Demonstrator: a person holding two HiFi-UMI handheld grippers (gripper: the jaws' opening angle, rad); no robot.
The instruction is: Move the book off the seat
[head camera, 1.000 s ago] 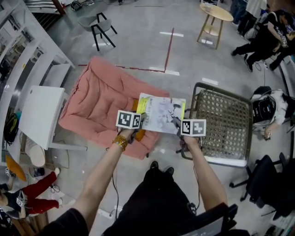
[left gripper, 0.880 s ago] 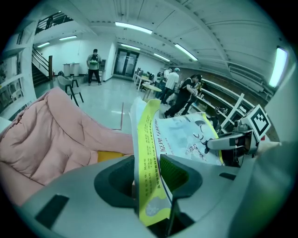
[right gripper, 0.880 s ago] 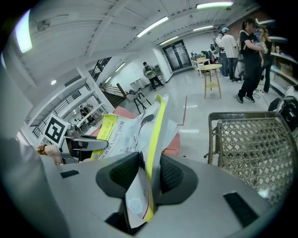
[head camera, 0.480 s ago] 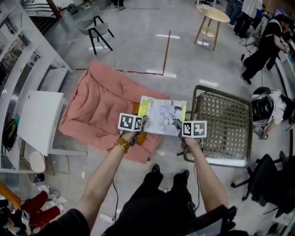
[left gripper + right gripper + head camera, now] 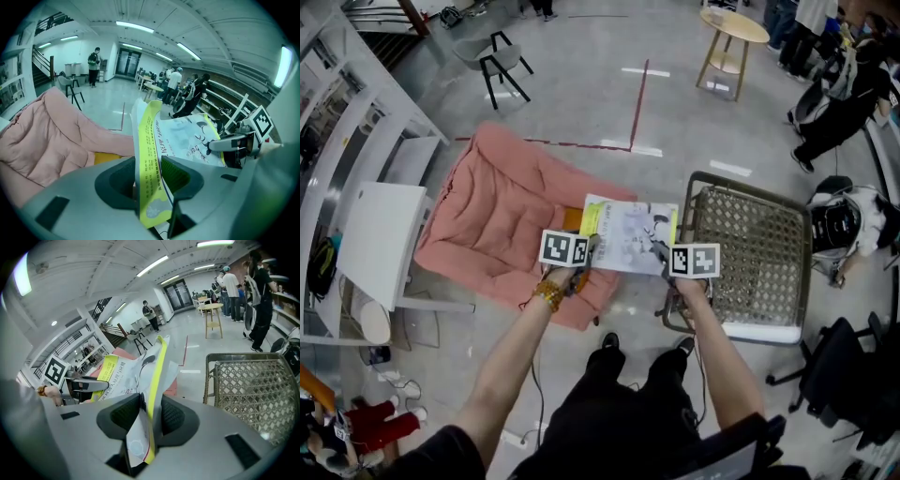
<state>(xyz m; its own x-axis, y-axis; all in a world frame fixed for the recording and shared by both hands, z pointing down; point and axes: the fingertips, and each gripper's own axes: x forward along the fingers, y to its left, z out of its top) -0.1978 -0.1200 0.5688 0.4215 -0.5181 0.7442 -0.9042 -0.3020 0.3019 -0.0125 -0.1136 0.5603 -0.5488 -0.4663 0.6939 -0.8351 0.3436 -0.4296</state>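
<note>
A thin book (image 5: 630,234) with a white and yellow-green cover hangs in the air between the pink cushion (image 5: 497,220) and the wicker seat (image 5: 755,253). My left gripper (image 5: 589,249) is shut on its left edge, the yellow-green spine (image 5: 150,159) pinched between the pads. On the book's right edge my right gripper (image 5: 660,253) is shut, with the cover (image 5: 150,399) clamped between the dark pads. In the left gripper view the book (image 5: 187,136) stretches across to the right gripper (image 5: 229,143).
A white table (image 5: 380,239) stands left of the cushion. A round wooden stool (image 5: 733,37) and a black chair (image 5: 502,61) are farther off. A helmet (image 5: 839,220) lies right of the wicker seat, people stand at top right, red tape (image 5: 642,94) marks the floor.
Both grippers have kept their hold on the book and have hardly shifted in the picture. The floor and furniture slid slightly, and the people at top right and bottom left moved.
</note>
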